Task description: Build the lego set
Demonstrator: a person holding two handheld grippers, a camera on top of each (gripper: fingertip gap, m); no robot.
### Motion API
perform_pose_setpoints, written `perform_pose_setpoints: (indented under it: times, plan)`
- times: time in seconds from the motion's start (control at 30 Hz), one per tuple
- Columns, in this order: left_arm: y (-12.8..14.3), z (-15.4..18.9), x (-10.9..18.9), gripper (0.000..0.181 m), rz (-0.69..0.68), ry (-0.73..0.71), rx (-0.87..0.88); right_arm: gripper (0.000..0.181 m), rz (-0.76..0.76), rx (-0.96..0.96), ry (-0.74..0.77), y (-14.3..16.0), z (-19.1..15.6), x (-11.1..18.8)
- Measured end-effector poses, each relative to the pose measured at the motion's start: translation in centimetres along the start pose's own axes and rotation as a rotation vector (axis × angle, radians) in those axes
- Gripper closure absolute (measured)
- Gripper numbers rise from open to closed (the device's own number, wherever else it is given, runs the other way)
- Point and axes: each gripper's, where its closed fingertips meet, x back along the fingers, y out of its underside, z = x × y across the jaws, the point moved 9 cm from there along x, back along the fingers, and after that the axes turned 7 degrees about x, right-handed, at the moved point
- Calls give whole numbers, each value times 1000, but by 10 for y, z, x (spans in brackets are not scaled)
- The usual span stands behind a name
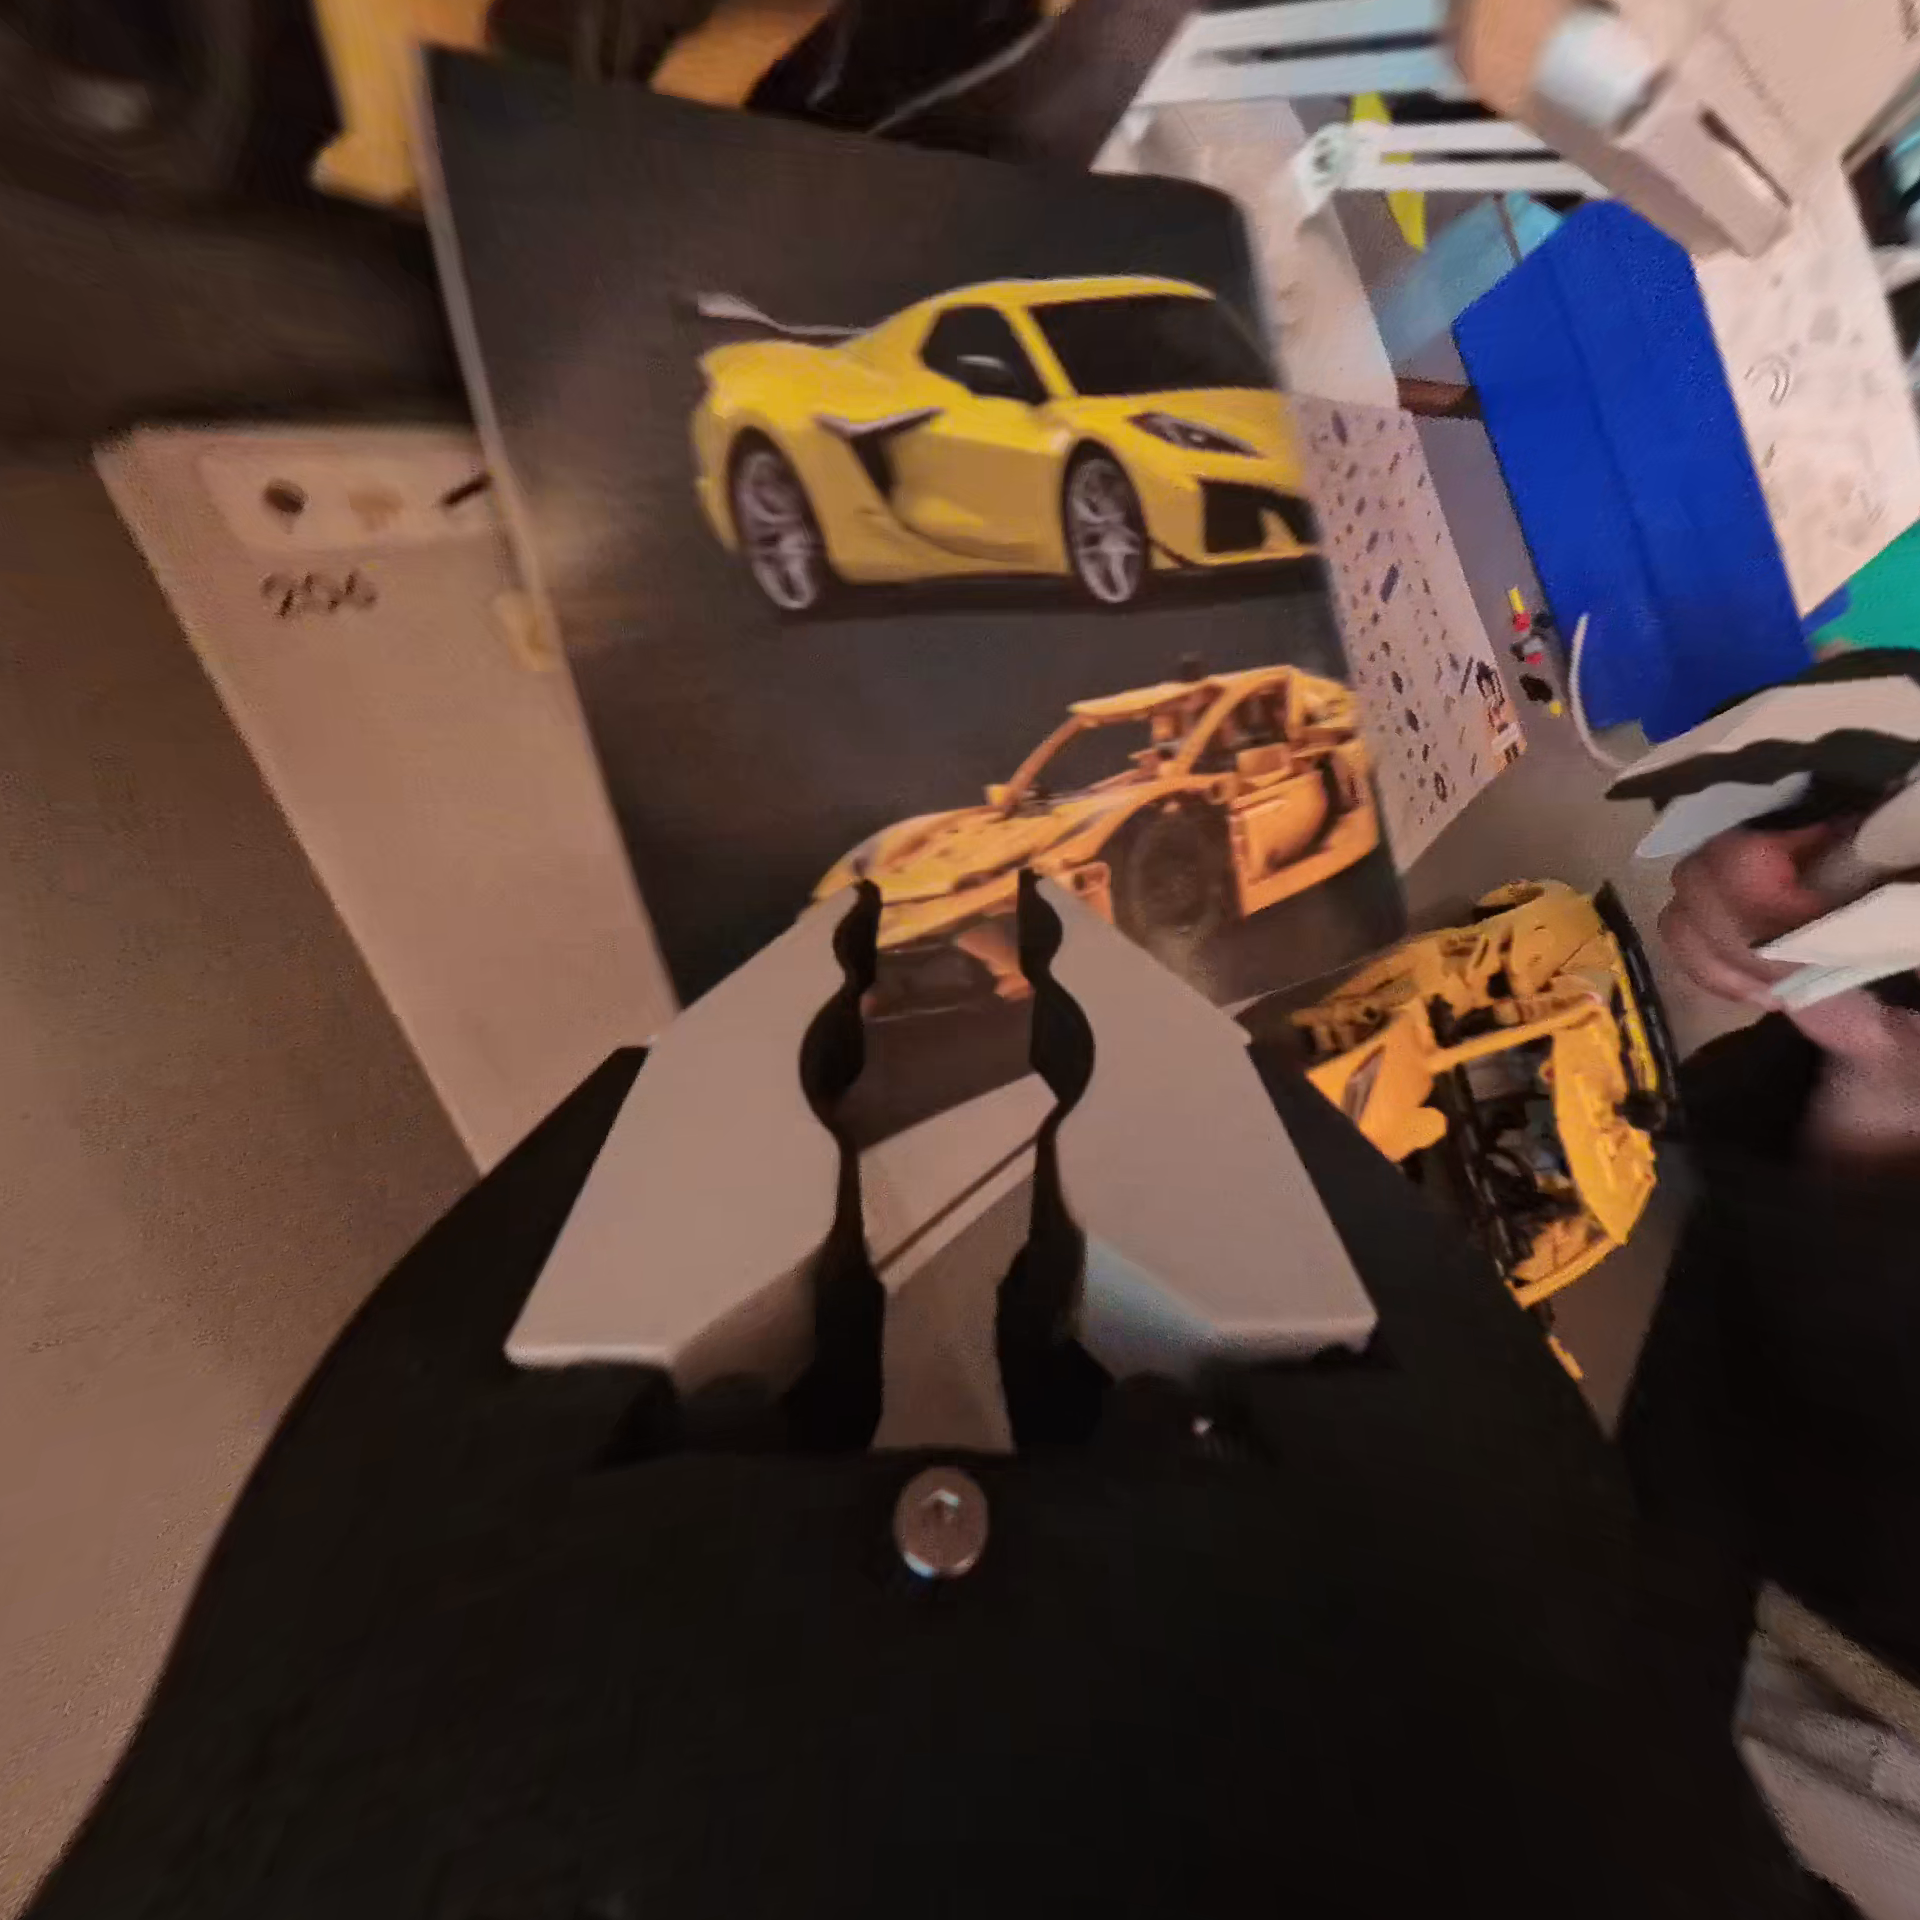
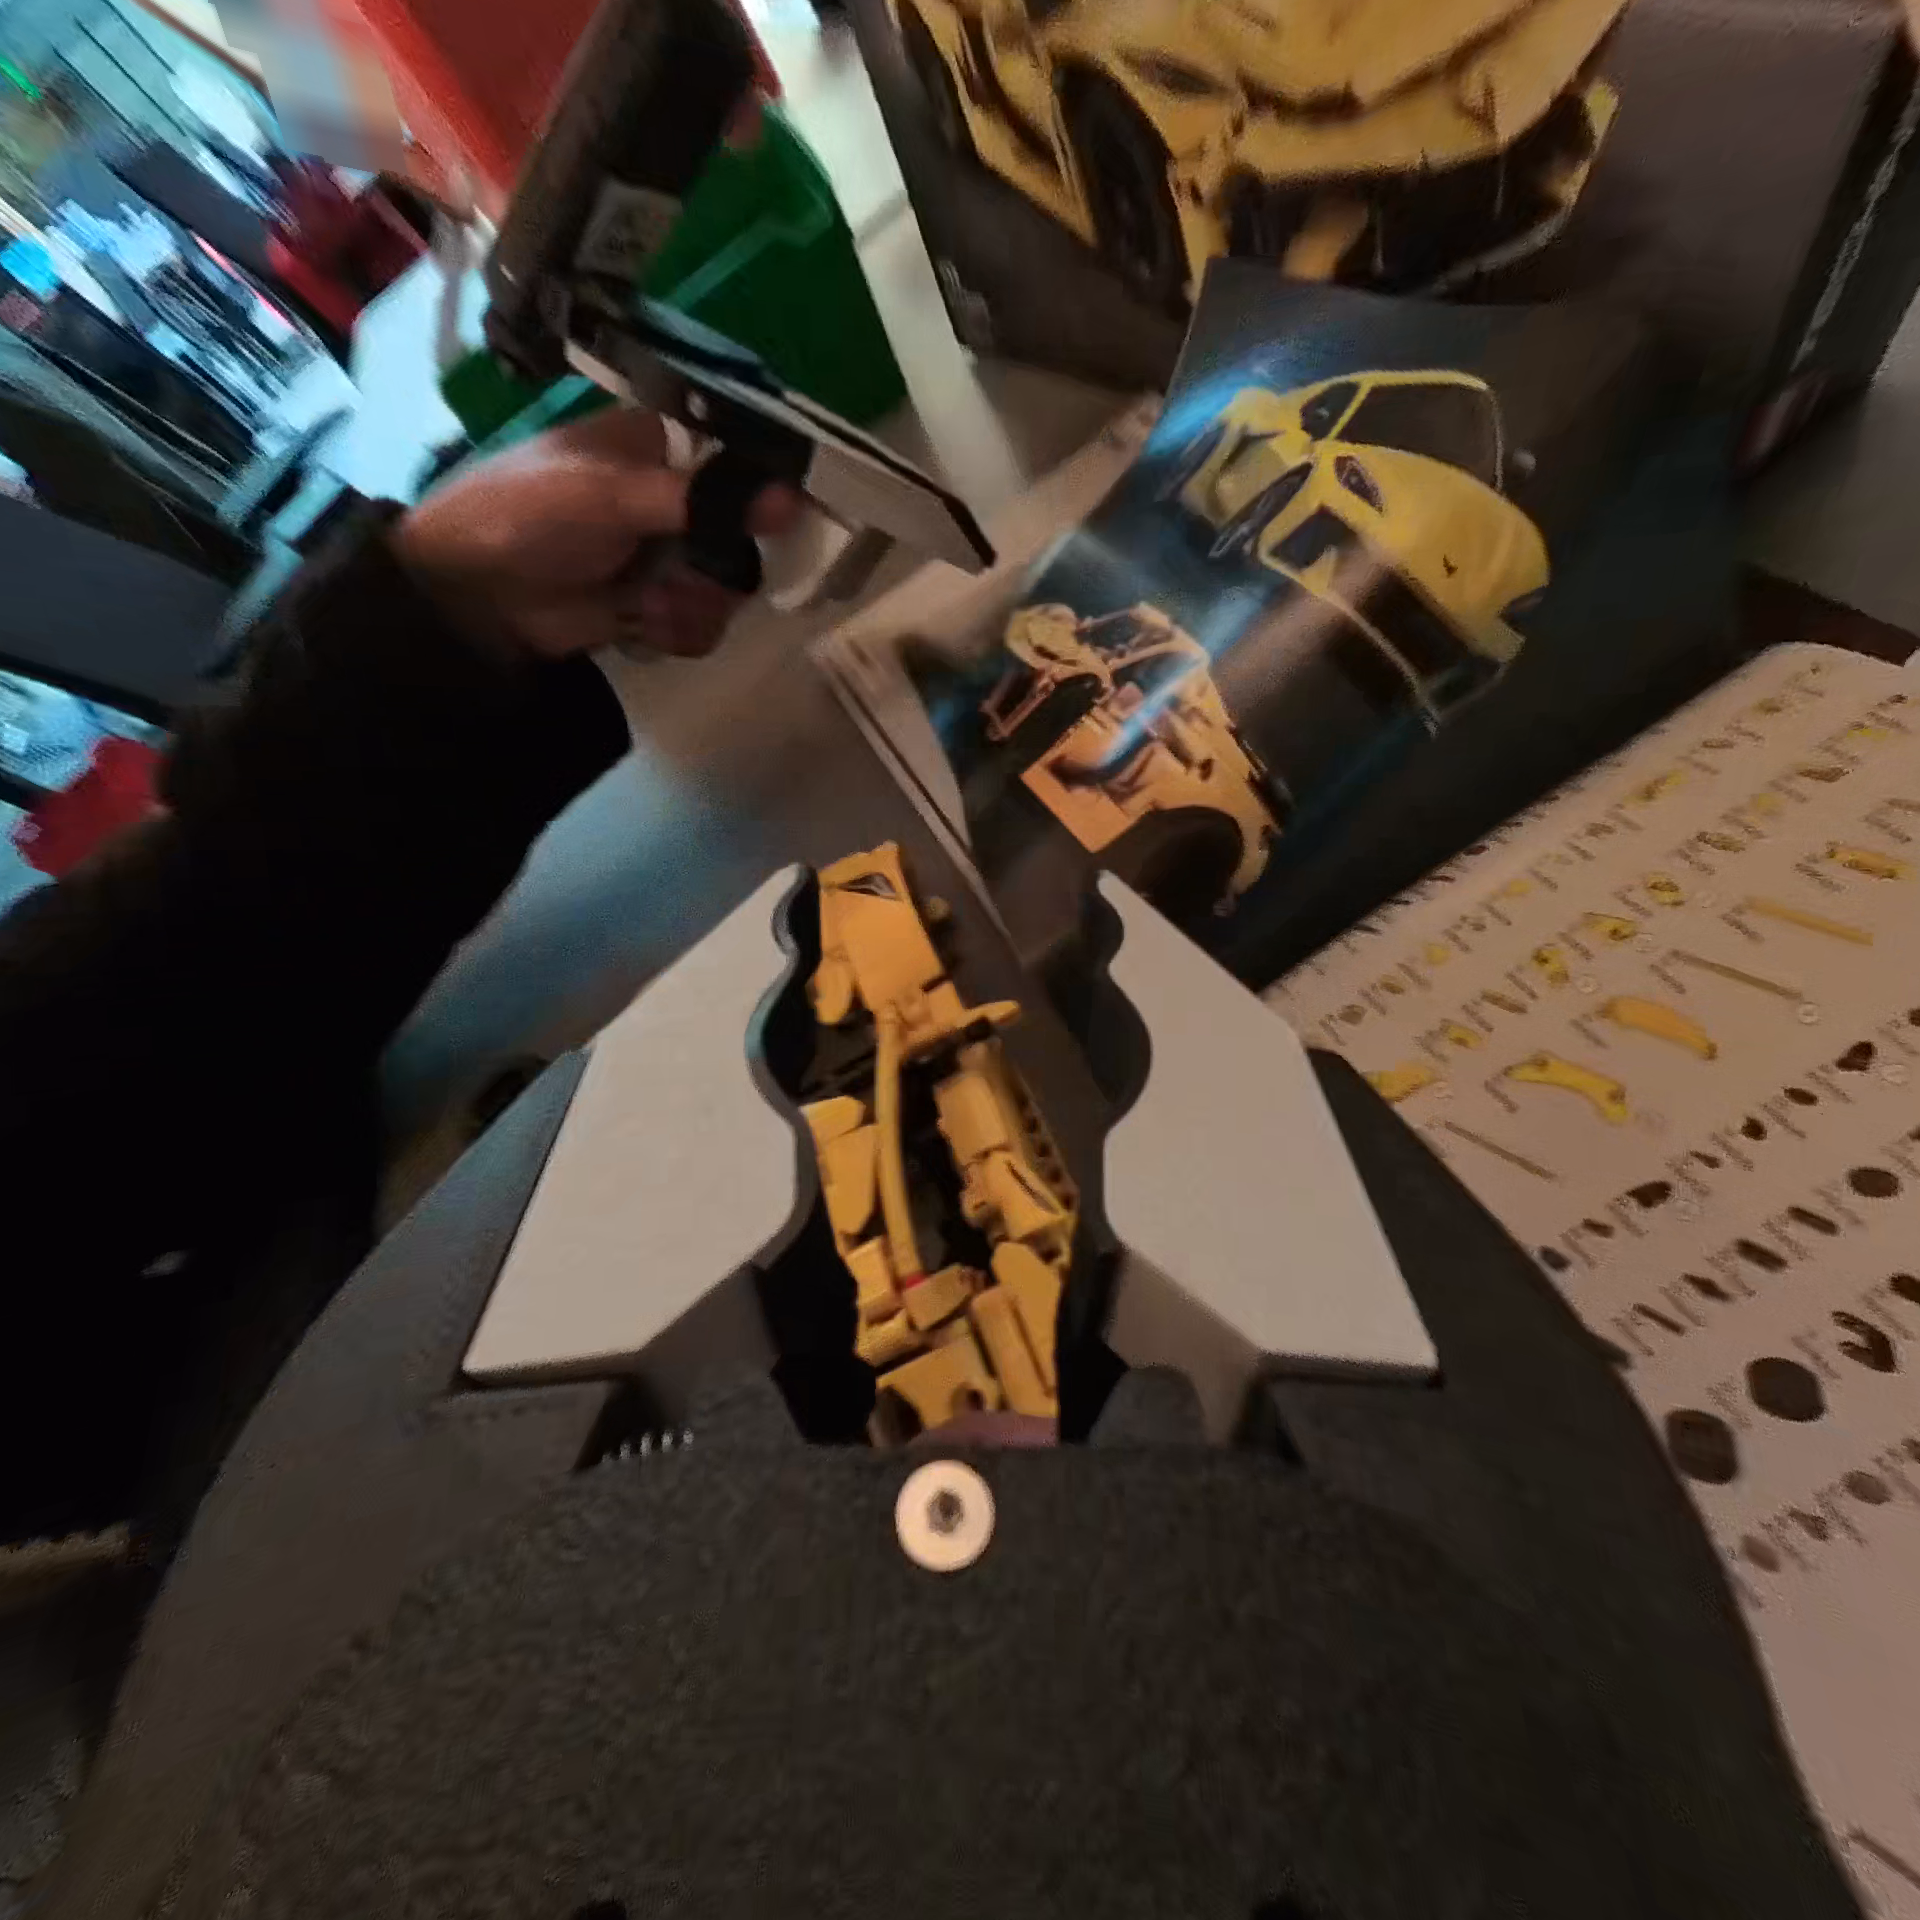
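The partly built yellow lego car (image 2: pixel 935 1143) lies on the table, seen through the gap of my right gripper (image 2: pixel 953 890). That gripper is open wide and its pads do not press on the car. In the left wrist view the car (image 1: pixel 1486 1101) lies at the right, with the right gripper (image 1: pixel 1766 790) above and beside it. My left gripper (image 1: pixel 945 904) is open with nothing between its fingers. It hovers in front of the instruction booklet (image 1: pixel 935 416). It also shows in the right wrist view (image 2: pixel 894 499), held by a hand (image 2: pixel 561 540).
The dark booklet (image 2: pixel 1351 623) with yellow car pictures leans against the set's box (image 2: pixel 1247 125). A white parts page (image 2: pixel 1662 1143) lies at the right. A white box (image 1: pixel 395 779) stands left of the booklet, a blue folder (image 1: pixel 1631 468) at the back right, and a green bin (image 2: pixel 769 270) behind. The left gripper's tips are roughly 20 centimetres from the right gripper's.
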Motion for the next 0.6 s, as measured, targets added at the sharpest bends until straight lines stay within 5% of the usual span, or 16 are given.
perform_pose_setpoints:
  times: [0.17,0.33,0.5,0.6]
  plan:
    - [-1,-17,-1,152,28,-54,-13,113,-244,26,132,-6,15,-25]
    - [-5,-23,3,140,58,-155,-64,103,-295,-10,151,0,21,-49]
    - [1,-18,-9,138,-6,-139,-63,108,-476,152,335,14,24,-65]
    - [-2,-7,-5,139,-1,-137,-84,131,-499,138,378,18,31,-59]
